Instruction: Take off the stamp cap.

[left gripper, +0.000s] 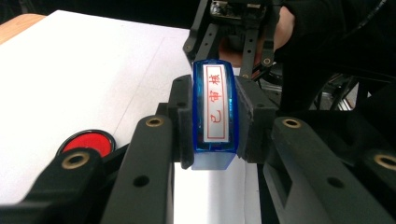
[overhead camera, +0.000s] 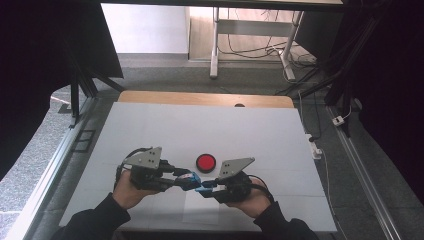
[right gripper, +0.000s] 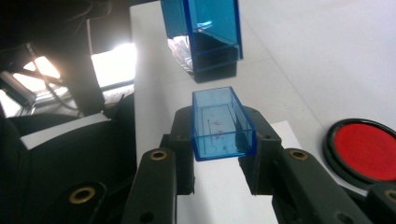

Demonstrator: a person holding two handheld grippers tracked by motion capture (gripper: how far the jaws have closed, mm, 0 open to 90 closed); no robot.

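My left gripper (left gripper: 215, 122) is shut on a blue stamp (left gripper: 214, 100), whose white face bears red characters and looks back at the camera. In the high view the left gripper (overhead camera: 186, 180) and right gripper (overhead camera: 205, 189) meet tip to tip near the table's front. A clear blue cap (right gripper: 222, 123), open end up, sits clamped in my right gripper (right gripper: 219, 140). The stamp (right gripper: 205, 35) hangs just beyond the cap, apart from it. A round red ink pad (overhead camera: 205, 162) lies on the table just behind both grippers.
A white mat (overhead camera: 150, 130) covers the table, with a wooden strip (overhead camera: 200, 98) at the far edge. A white paper sheet (overhead camera: 202, 211) lies under the grippers. Floor rails, cables and table legs are beyond the table.
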